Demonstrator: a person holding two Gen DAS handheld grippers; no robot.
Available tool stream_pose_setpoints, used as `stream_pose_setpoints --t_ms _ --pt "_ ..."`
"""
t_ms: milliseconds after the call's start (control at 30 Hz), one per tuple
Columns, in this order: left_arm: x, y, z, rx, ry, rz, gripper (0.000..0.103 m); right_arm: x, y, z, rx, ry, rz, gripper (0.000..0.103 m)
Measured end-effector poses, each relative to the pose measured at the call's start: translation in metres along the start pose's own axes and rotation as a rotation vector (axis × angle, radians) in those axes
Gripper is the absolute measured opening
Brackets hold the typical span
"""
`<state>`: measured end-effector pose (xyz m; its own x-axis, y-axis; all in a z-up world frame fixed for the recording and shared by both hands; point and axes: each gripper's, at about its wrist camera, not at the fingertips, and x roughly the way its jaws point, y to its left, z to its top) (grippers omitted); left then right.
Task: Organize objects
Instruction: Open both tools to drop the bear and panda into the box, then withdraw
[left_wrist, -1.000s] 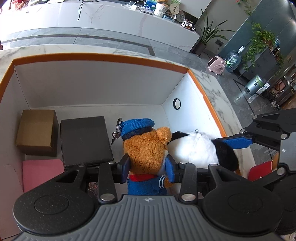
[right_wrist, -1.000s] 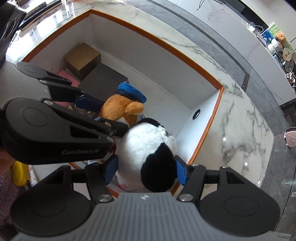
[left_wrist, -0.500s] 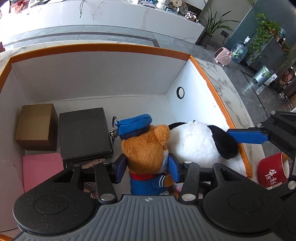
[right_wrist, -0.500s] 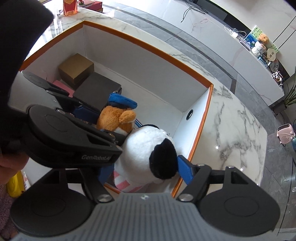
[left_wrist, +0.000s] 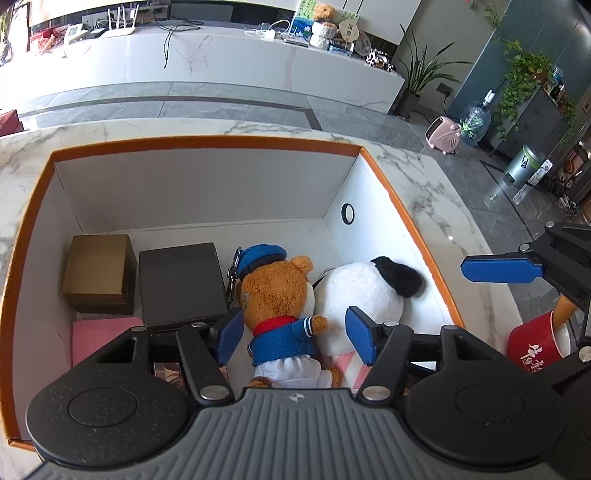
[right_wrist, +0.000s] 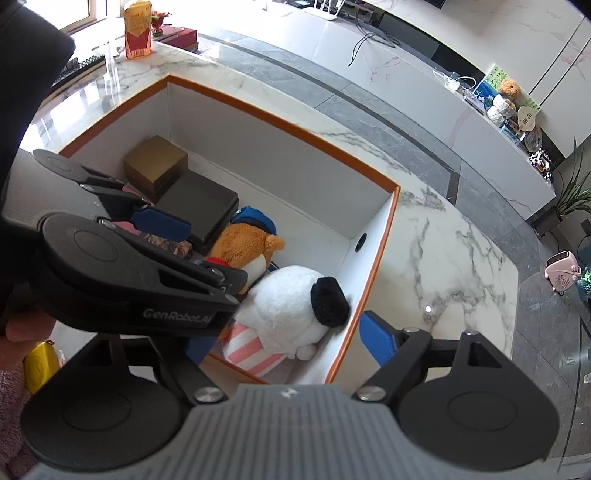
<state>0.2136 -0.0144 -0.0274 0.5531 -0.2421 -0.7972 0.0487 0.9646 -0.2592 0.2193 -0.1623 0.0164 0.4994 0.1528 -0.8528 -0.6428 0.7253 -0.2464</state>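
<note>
A: Your left gripper (left_wrist: 293, 334): jaws opening, wide; bear toy (left_wrist: 275, 295) sits between them, pads clear of it.
B: Right gripper (right_wrist: 284, 341)?
A: Also opening, wide; the white dog toy (right_wrist: 291, 299) is below it, not gripped.
B: Where are they?
A: Side by side, touching, at the near right of the orange-rimmed box (left_wrist: 207, 142); I'd say to fill the space beside the black box (left_wrist: 181, 280) and brown box (left_wrist: 98, 267), far left.

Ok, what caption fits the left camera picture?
Left gripper opening over a teddy bear lying beside a plush dog in the box.
</note>
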Motion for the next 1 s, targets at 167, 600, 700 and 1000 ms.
stream_pose_setpoints --t_ms 167,600,700,1000 --pt "-0.021 -0.009 -0.001 0.030 -0.062 0.019 0.072 -0.020 -0.002 -0.007 0.027 -0.042 -0.017 0.083" --pt "-0.073 -0.035 -0.022 0.130 -0.211 0.019 0.072 -0.078 -0.016 -0.050 0.253 -0.200 -0.031 0.084" --pt "-0.078 -0.043 -0.029 0.159 -0.223 0.015 0.072 -0.085 -0.016 -0.065 0.299 -0.218 -0.035 0.084" --pt "-0.086 -0.055 -0.056 0.224 -0.208 -0.024 0.072 -0.083 -0.017 -0.116 0.449 -0.222 -0.038 0.084"
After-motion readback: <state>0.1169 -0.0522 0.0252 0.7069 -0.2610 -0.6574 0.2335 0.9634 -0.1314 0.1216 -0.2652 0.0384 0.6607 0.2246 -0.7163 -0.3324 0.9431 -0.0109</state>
